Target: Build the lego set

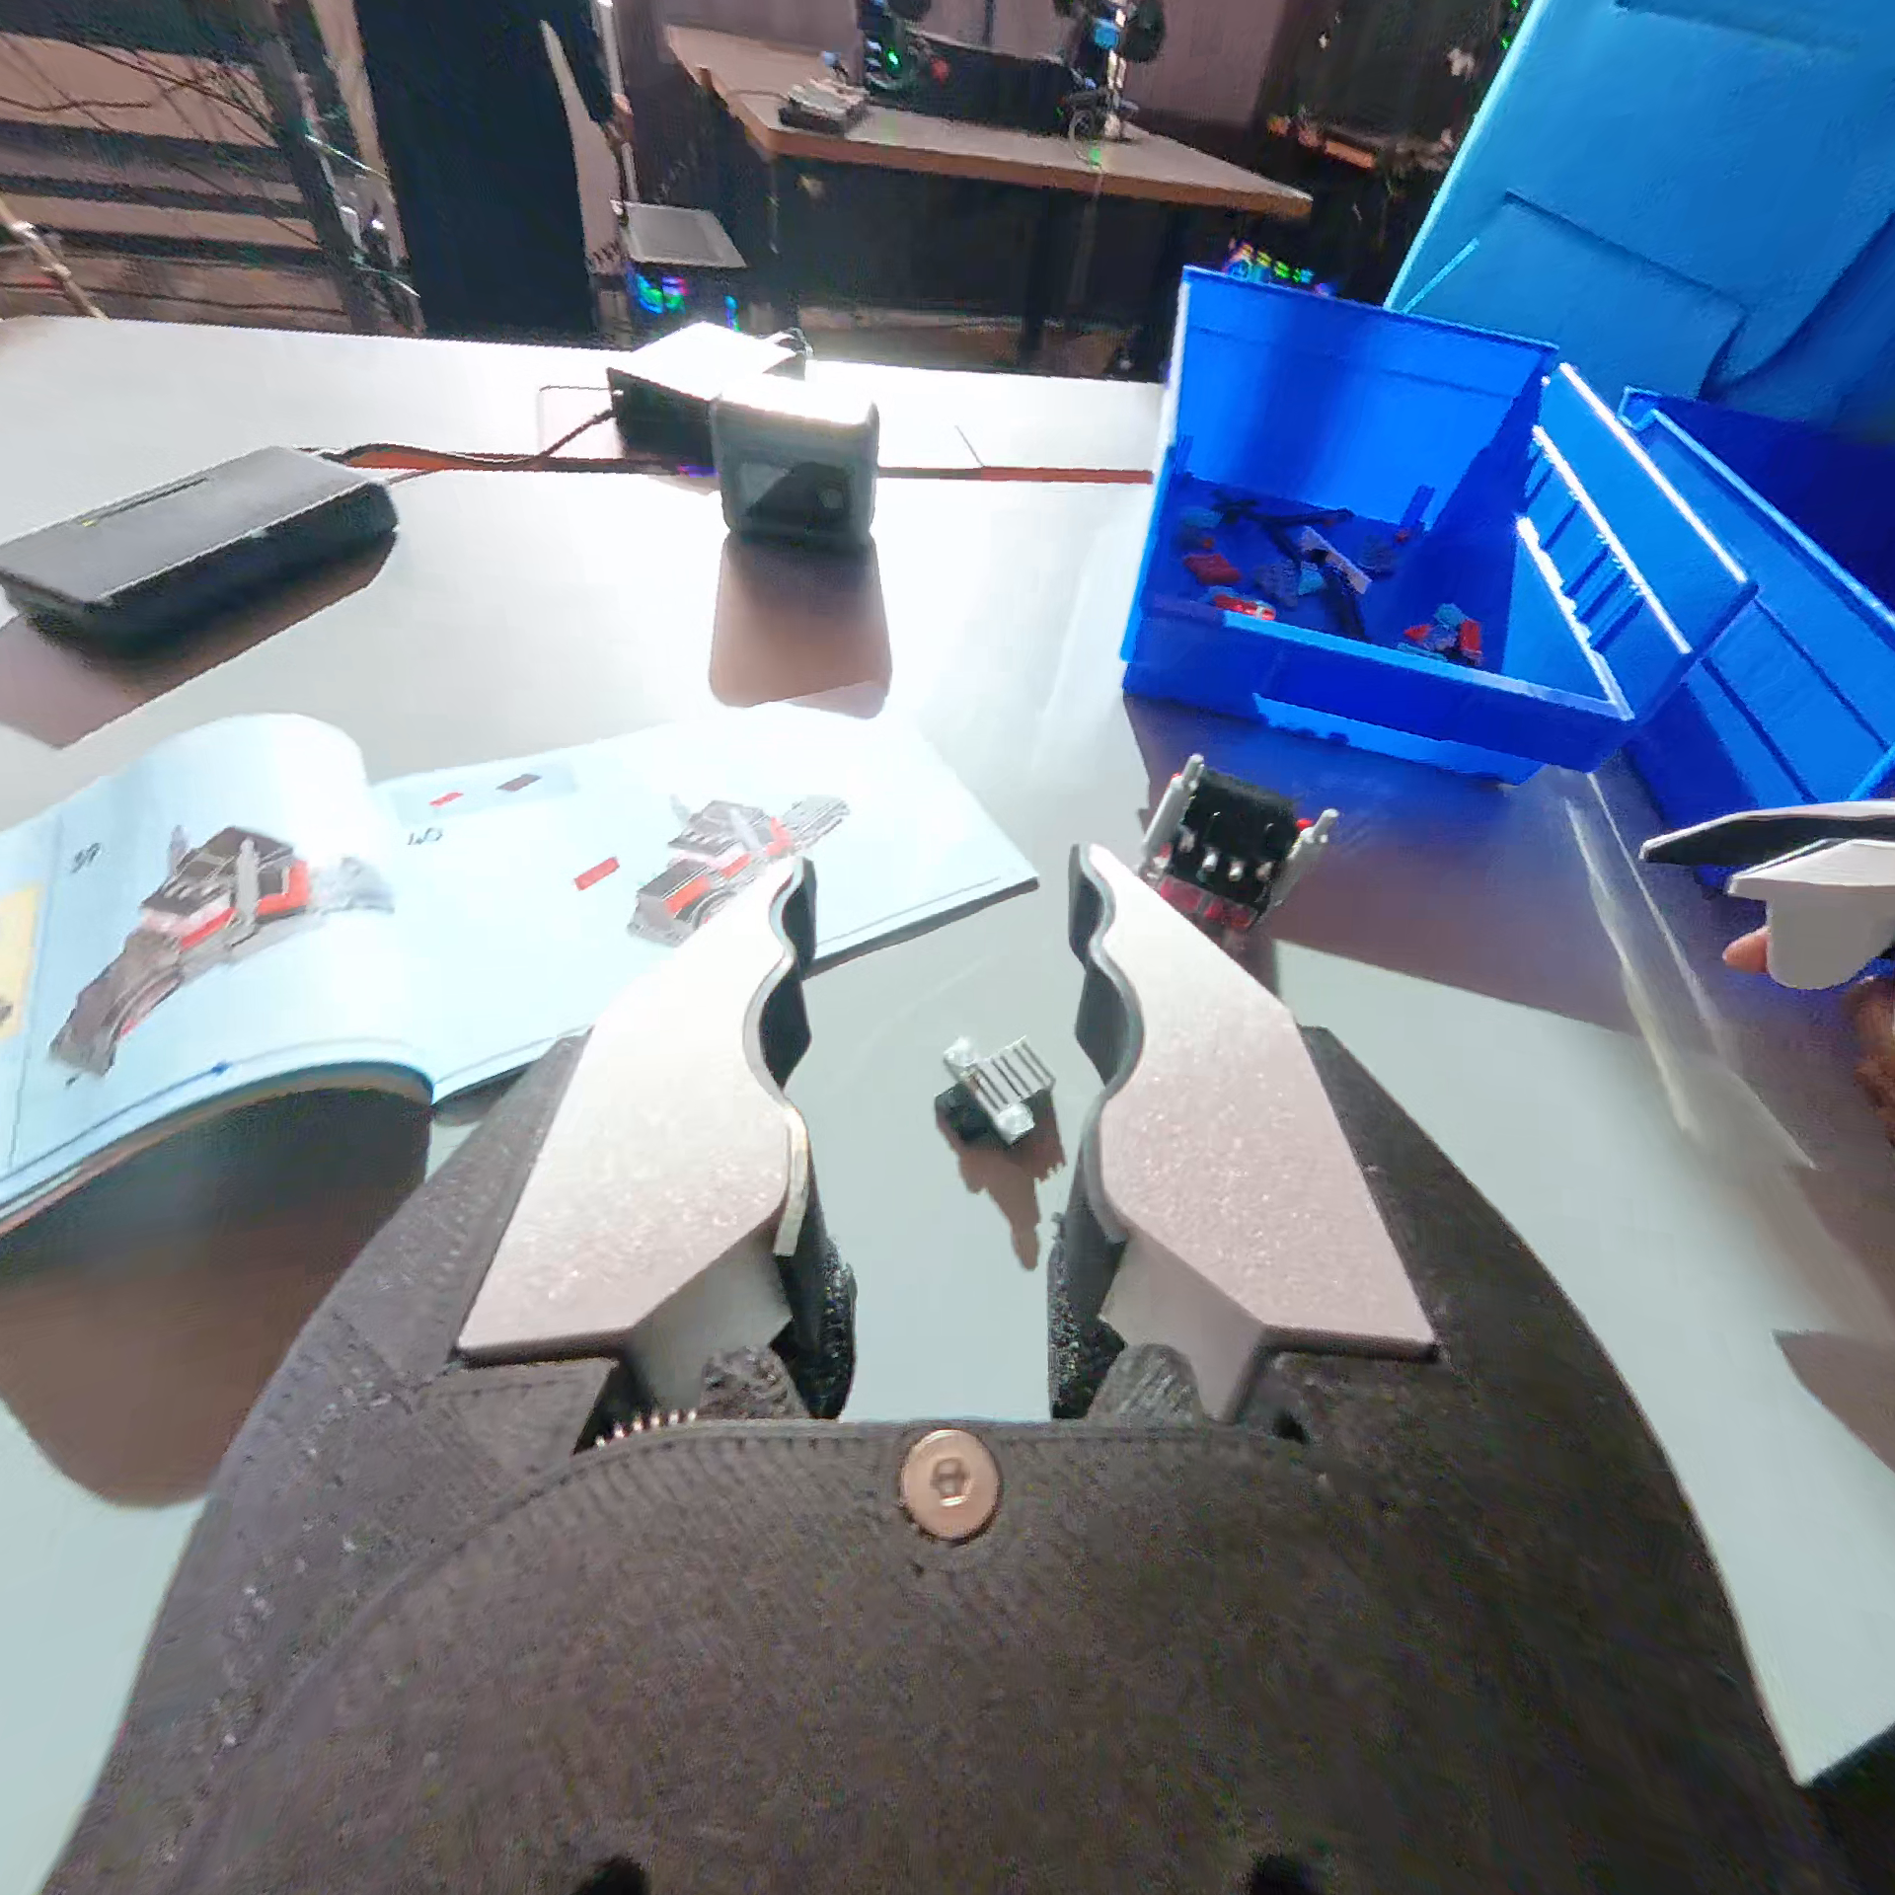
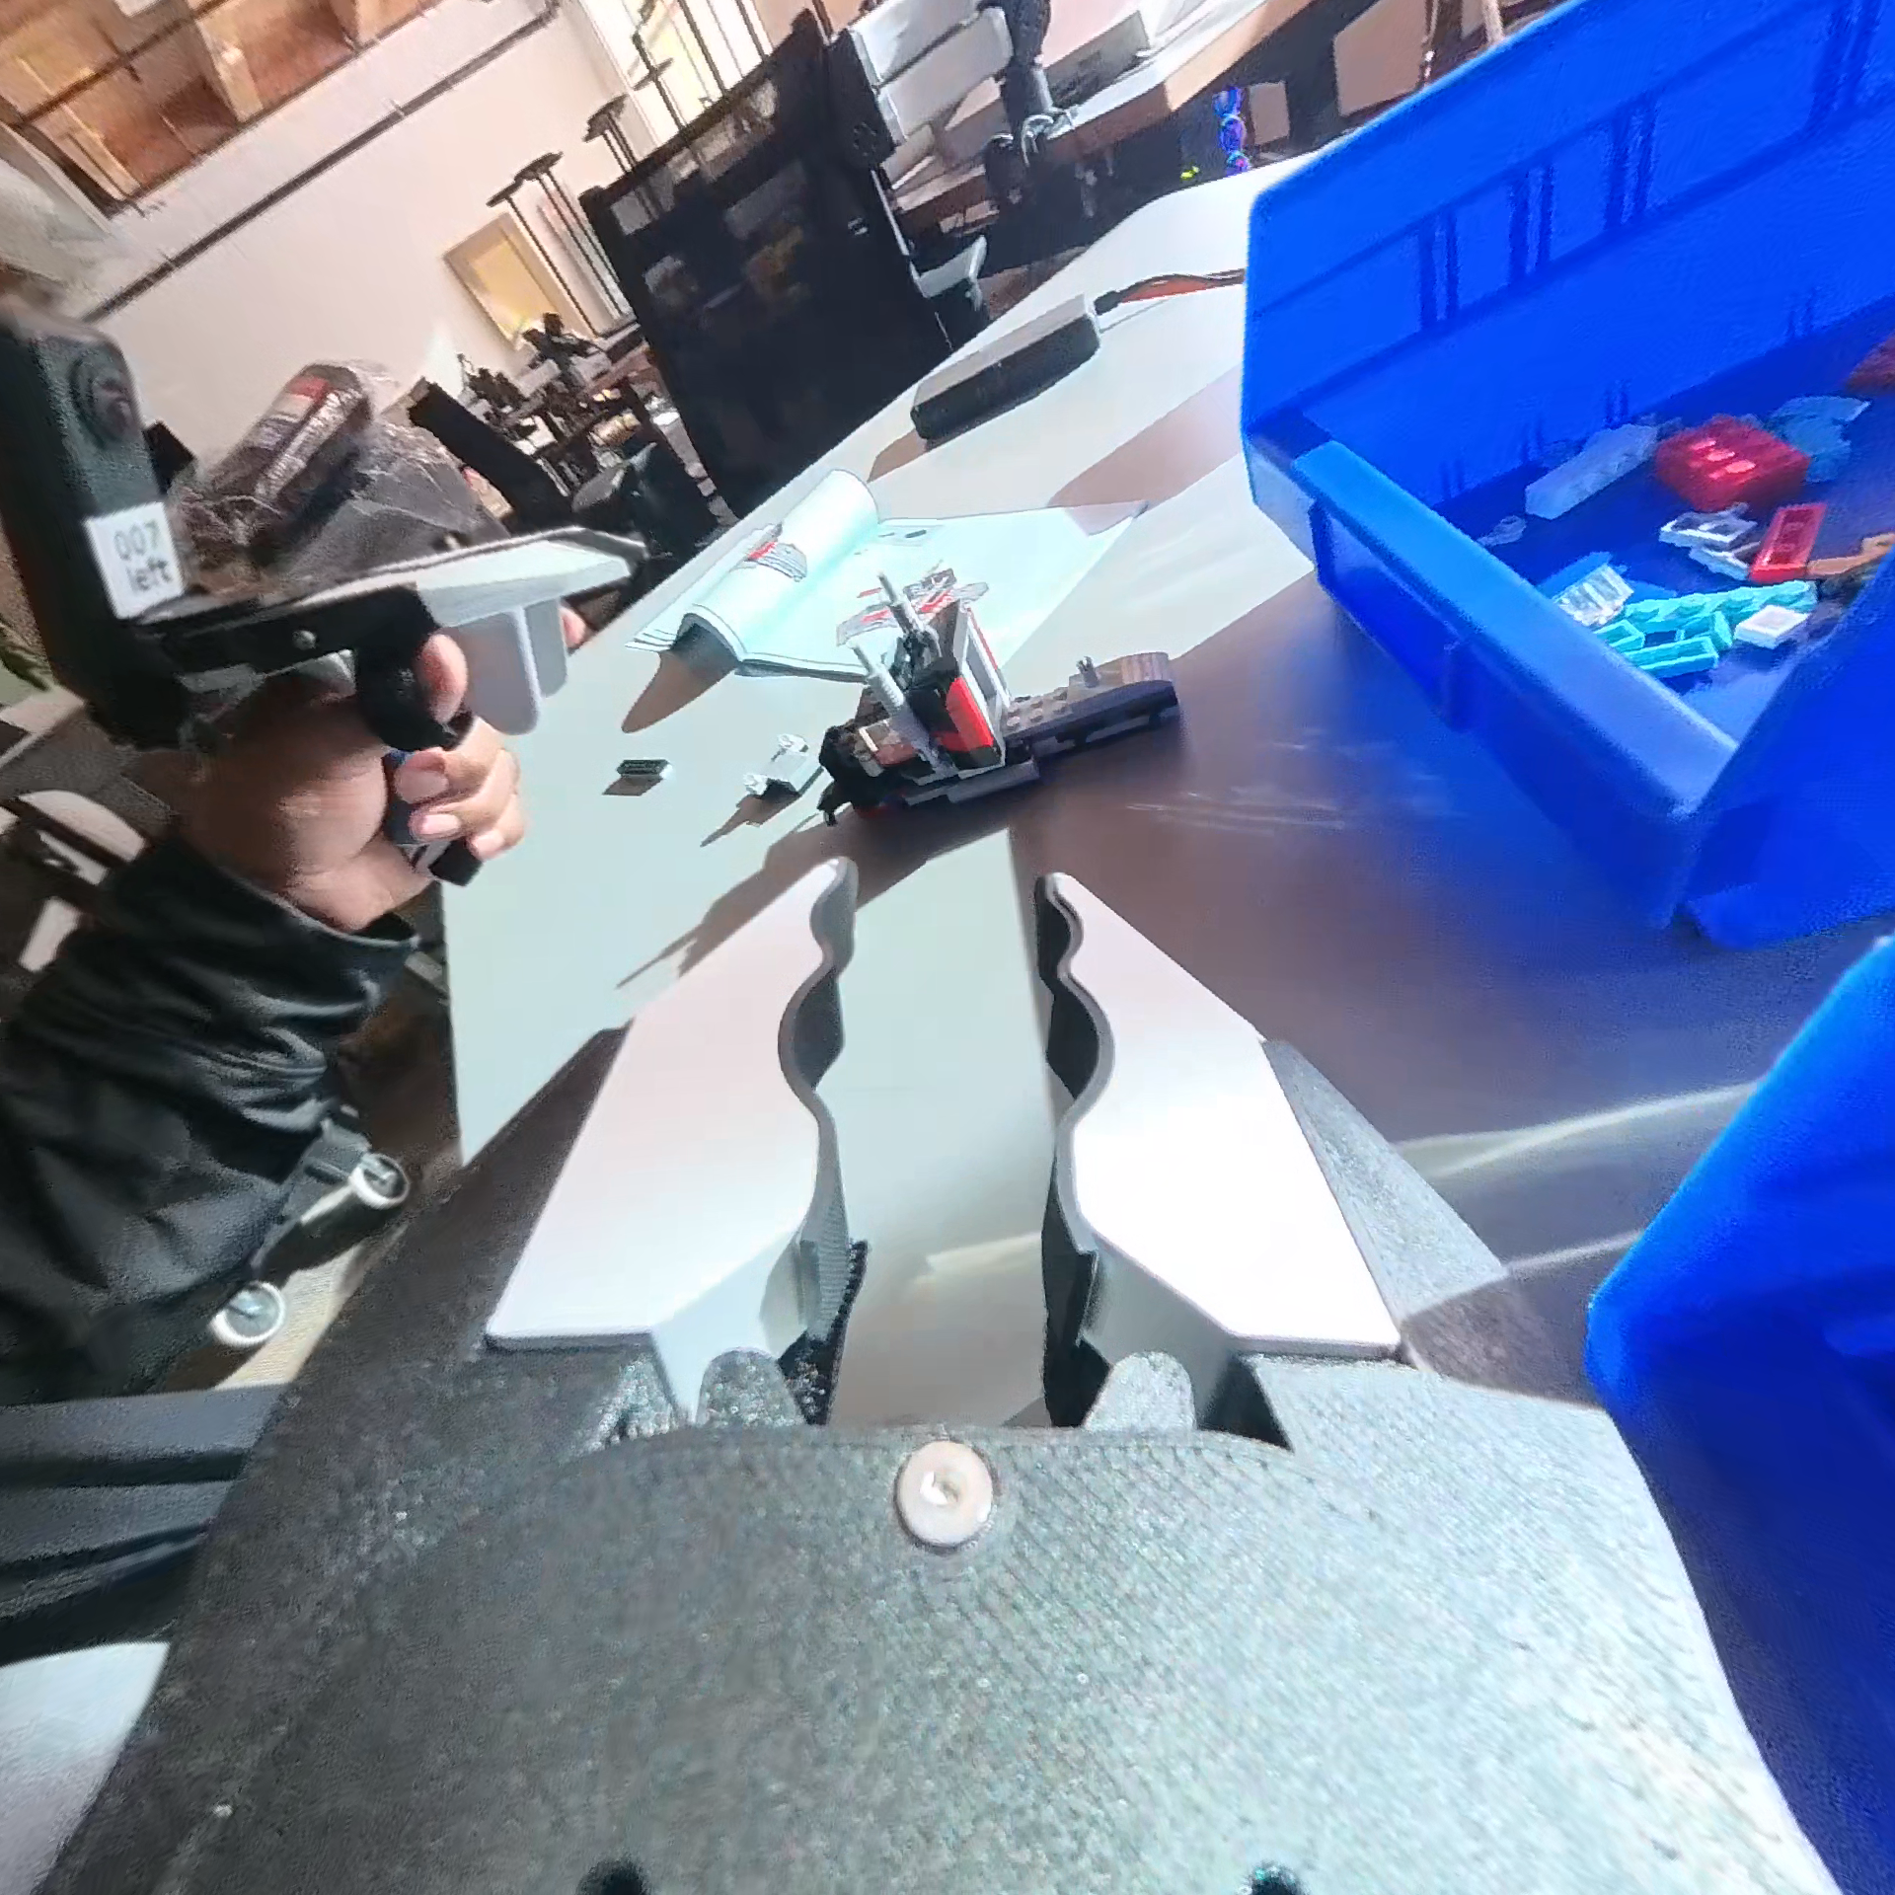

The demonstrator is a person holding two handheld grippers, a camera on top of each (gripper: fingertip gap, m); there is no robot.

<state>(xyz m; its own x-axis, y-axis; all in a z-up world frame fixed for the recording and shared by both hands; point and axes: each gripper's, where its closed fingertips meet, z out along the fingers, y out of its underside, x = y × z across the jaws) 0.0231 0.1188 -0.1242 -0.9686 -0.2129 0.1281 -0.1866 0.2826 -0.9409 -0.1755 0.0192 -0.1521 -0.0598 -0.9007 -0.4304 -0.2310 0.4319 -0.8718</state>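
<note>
My left gripper [image 1: 938,892] is open and empty, hovering over the table. A small grey and black lego sub-assembly [image 1: 997,1087] lies on the table between its fingers, below them; it also shows in the right wrist view [image 2: 781,769]. The partly built black, red and grey lego truck [image 1: 1231,846] stands just beyond the left gripper's right finger and shows in the right wrist view [image 2: 954,723]. A small black piece [image 2: 638,774] lies to the left of it. My right gripper [image 2: 943,887] is open and empty, a short way in front of the truck. It appears at the right edge of the left wrist view [image 1: 1784,872].
The open instruction booklet [image 1: 410,902] lies to the left. A blue bin [image 1: 1364,554] with several loose bricks stands at the right, with more blue bins [image 1: 1764,574] beside it. A black flat device [image 1: 195,543] and a small black box [image 1: 795,472] sit farther back.
</note>
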